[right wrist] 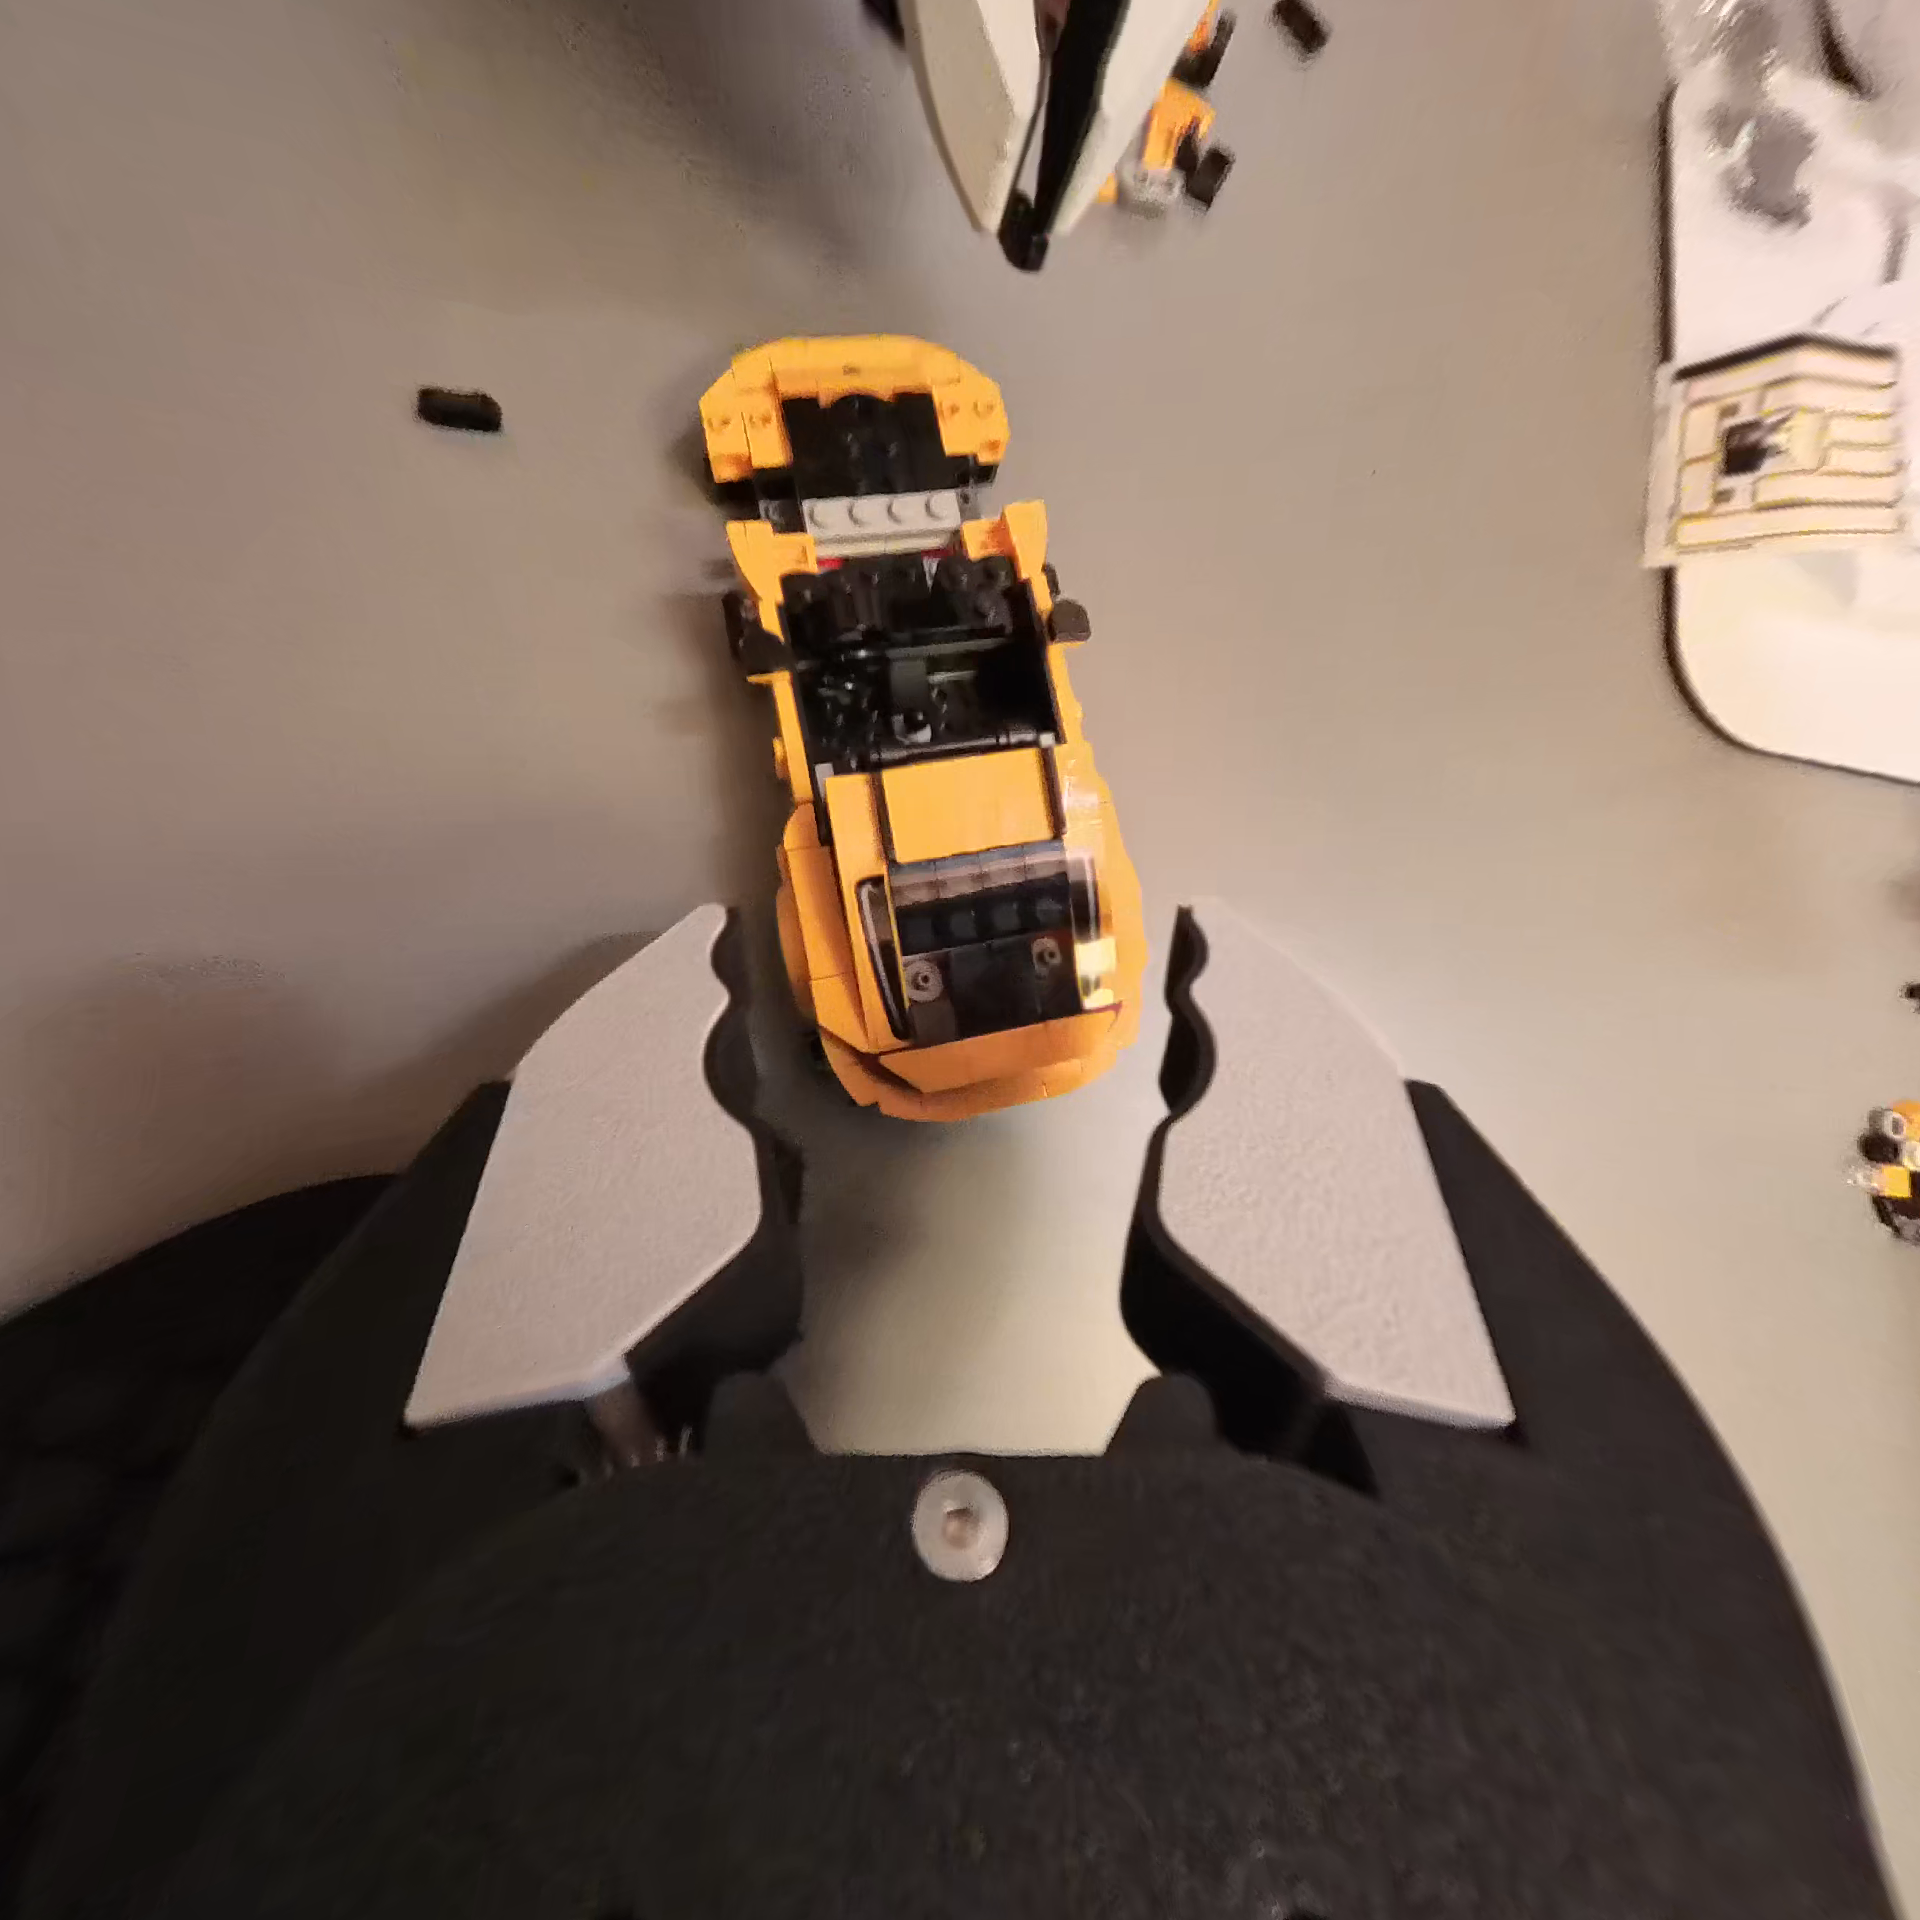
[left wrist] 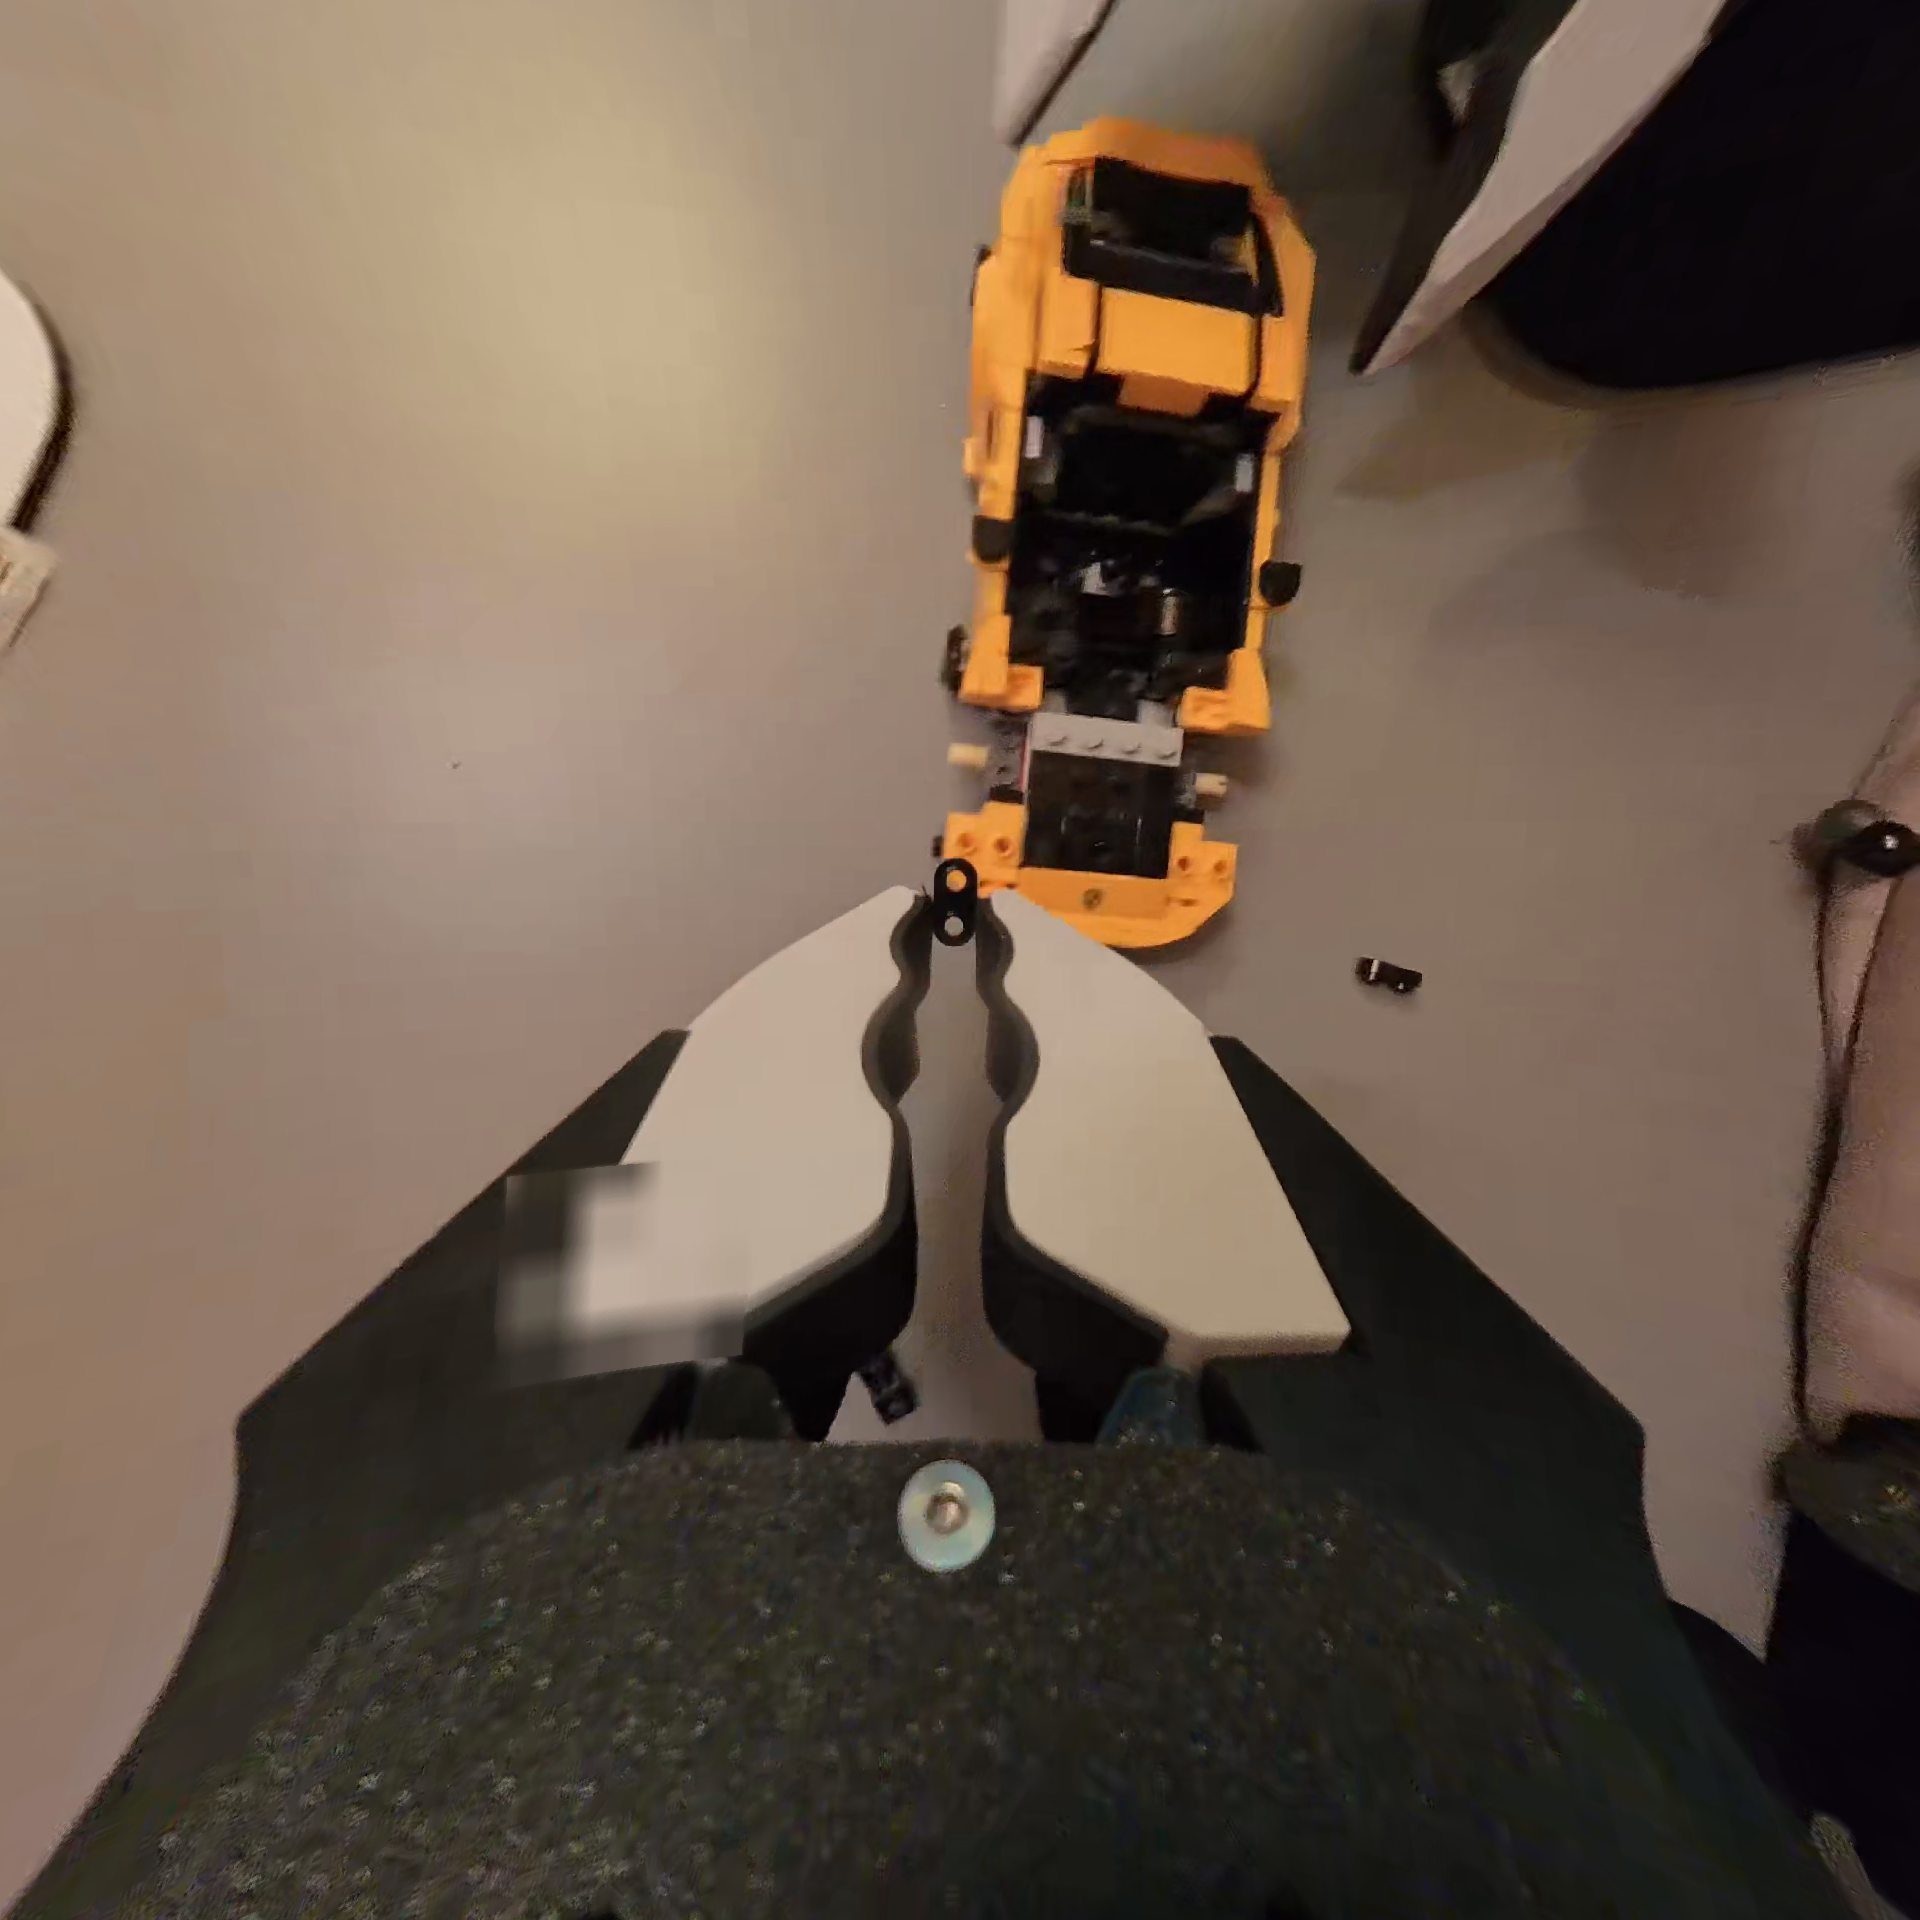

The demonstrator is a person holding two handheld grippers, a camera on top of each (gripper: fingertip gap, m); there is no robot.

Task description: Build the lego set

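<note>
A half-built orange and black lego car (left wrist: pixel 1127 520) lies on the grey table, its nose toward my left gripper. My left gripper (left wrist: pixel 954 914) is shut on a small black two-hole lego piece (left wrist: pixel 954 902), held just in front of the car's nose. In the right wrist view the same car (right wrist: pixel 925 727) shows tail-first. My right gripper (right wrist: pixel 951 935) is open and empty, its fingertips on either side of the car's tail, apart from it. The left gripper (right wrist: pixel 1023 135) shows at the top of the right wrist view, and the right gripper's fingers (left wrist: pixel 1538 166) at the top of the left wrist view.
A small black piece (left wrist: pixel 1387 974) lies right of the car's nose; it also shows in the right wrist view (right wrist: pixel 457 408). A white tray (right wrist: pixel 1808 665) with paper and plastic bags sits at the right. Loose orange and black pieces (right wrist: pixel 1896 1179) lie at the right edge. The gap from one gripper's tips to the other's is roughly 12 cm.
</note>
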